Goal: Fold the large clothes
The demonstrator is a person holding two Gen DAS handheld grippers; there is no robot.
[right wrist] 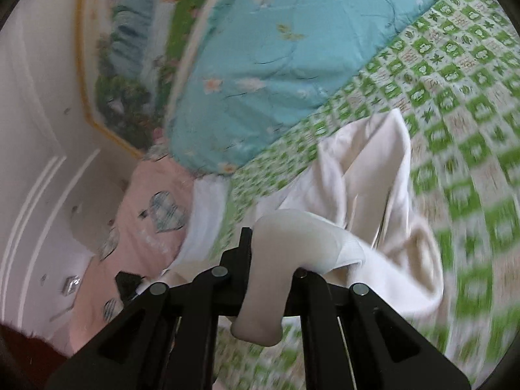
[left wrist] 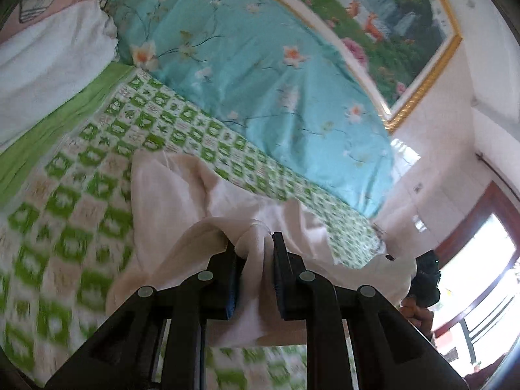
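Left wrist view: the left gripper [left wrist: 253,243] is clamped on a bunched edge of the white garment [left wrist: 182,188], which is draped down onto the green checked bedspread [left wrist: 65,195]
Right wrist view: the right gripper [right wrist: 276,253] is closed on another fold of the garment [right wrist: 367,175]; its right finger is hidden by cloth
Likely purpose: two edges appear to be held apart and raised so the cloth can be spread for folding; blur limits certainty

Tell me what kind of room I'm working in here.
Most likely a bedroom. The white garment lies on a bed with a green checked sheet, a turquoise floral quilt is piled behind it, and a gold-framed picture hangs on the wall.
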